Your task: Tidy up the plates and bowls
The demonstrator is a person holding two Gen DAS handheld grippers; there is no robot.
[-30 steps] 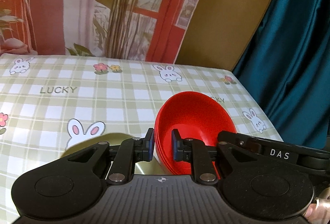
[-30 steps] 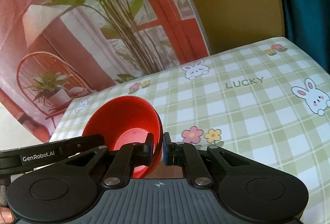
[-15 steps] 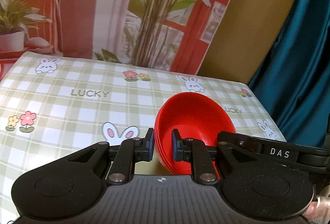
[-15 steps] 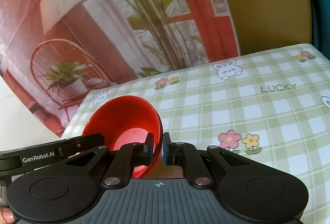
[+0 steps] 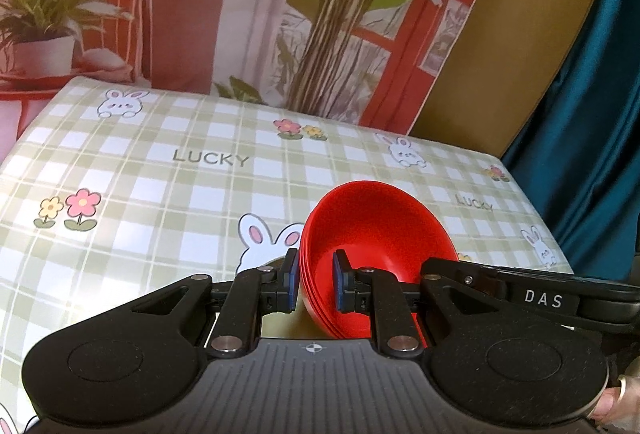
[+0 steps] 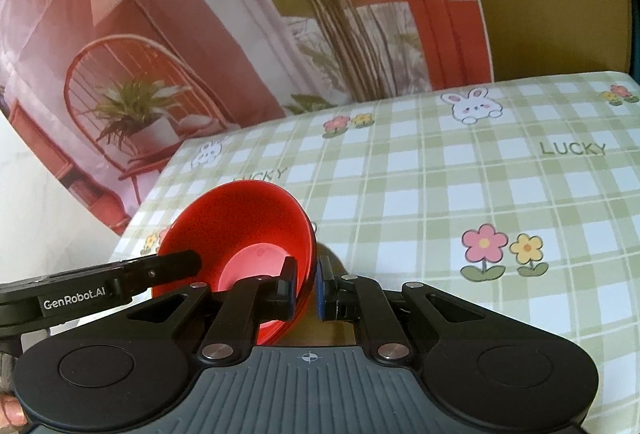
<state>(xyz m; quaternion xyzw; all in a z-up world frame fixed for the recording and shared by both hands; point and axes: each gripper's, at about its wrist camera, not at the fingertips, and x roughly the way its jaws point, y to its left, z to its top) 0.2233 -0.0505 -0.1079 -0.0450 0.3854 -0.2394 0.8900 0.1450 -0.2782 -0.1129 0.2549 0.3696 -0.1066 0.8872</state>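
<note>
A stack of red bowls (image 5: pixel 376 234) is held tilted above the table by both grippers. My left gripper (image 5: pixel 315 280) is shut on its left rim, one finger inside and one outside. My right gripper (image 6: pixel 307 288) is shut on the opposite rim of the same stack of red bowls (image 6: pixel 240 230). The other gripper's body shows at the far edge in each wrist view. Several nested rims show at the edge in the left wrist view. The underside of the stack is hidden.
The table carries a green checked cloth (image 5: pixel 168 194) with rabbits, flowers and the word LUCKY. A printed backdrop (image 5: pixel 280 2) with plants stands behind it. A teal curtain (image 5: pixel 592 106) hangs at the right. An olive-coloured thing (image 6: pixel 332 330) shows beneath the fingers.
Both grippers have lifted and moved back with the bowl stack, so more of the cloth and its left end shows. The grip on the rims has not changed.
</note>
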